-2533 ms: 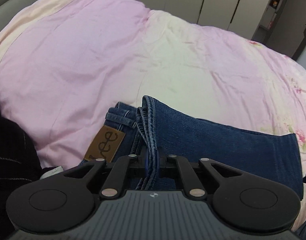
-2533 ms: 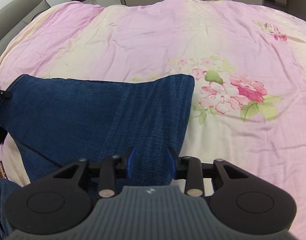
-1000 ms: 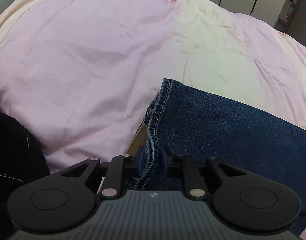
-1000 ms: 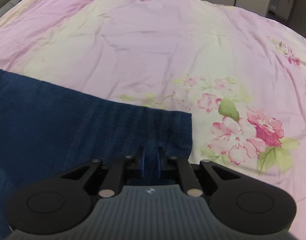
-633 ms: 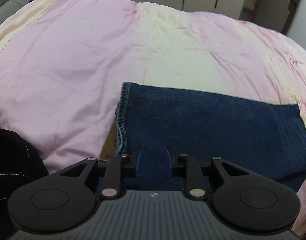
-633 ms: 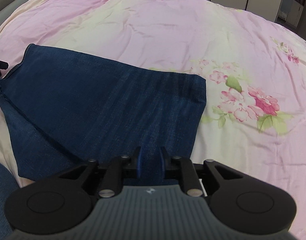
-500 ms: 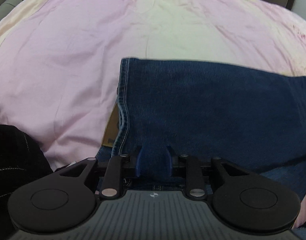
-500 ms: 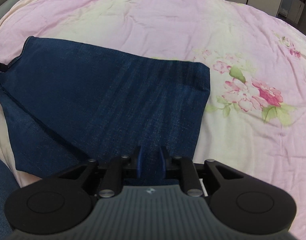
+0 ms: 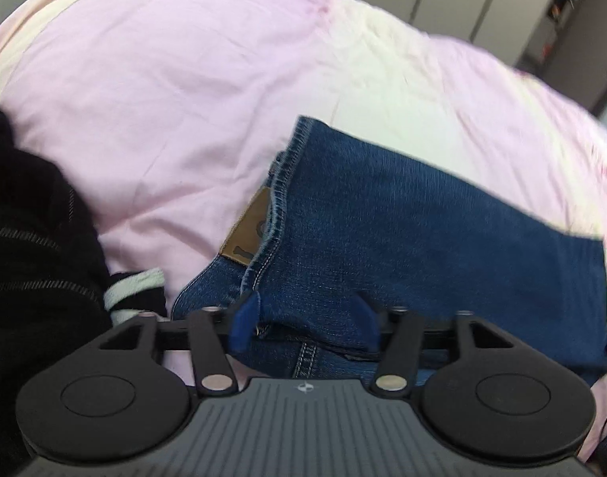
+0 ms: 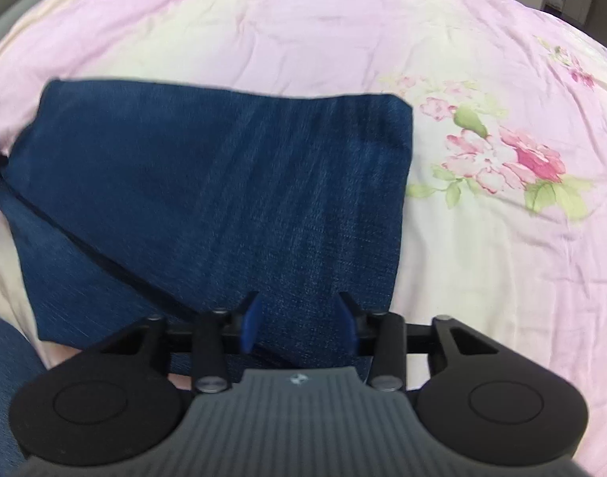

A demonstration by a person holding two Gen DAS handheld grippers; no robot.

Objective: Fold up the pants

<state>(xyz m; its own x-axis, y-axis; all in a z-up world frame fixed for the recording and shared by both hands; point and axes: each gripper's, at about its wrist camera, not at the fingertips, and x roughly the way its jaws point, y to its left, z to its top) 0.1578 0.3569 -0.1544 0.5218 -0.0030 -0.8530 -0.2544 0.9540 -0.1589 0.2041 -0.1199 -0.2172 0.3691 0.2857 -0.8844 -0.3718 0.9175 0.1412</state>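
The dark blue jeans [image 9: 403, 230] lie folded over on the pink bedspread [image 9: 164, 79], top layer flat over the lower one. A brown leather label [image 9: 246, 226] peeks out under the stitched hem at the left. My left gripper [image 9: 305, 318] sits at the near edge of the jeans. Its jaws are opening wide, and the denim between them lies loose, not pinched. In the right wrist view the jeans [image 10: 224, 183] spread out flat. My right gripper [image 10: 299, 322] hovers at their near edge, its jaws opening with denim between the blue pads [image 10: 251, 320] but not pressed.
A black garment with thin stripes [image 9: 29, 238] and a white-banded cuff [image 9: 134, 282] lies left of the jeans. A pink flower print [image 10: 518, 163] marks the bedspread right of them. Cabinets [image 9: 482, 8] stand beyond the bed. A leg in blue denim [image 10: 1, 397] shows at bottom left.
Both grippers carried the denim edge over and laid it down on the lower layer. Their jaws, shut on the fabric a moment ago, have spread apart and released it.
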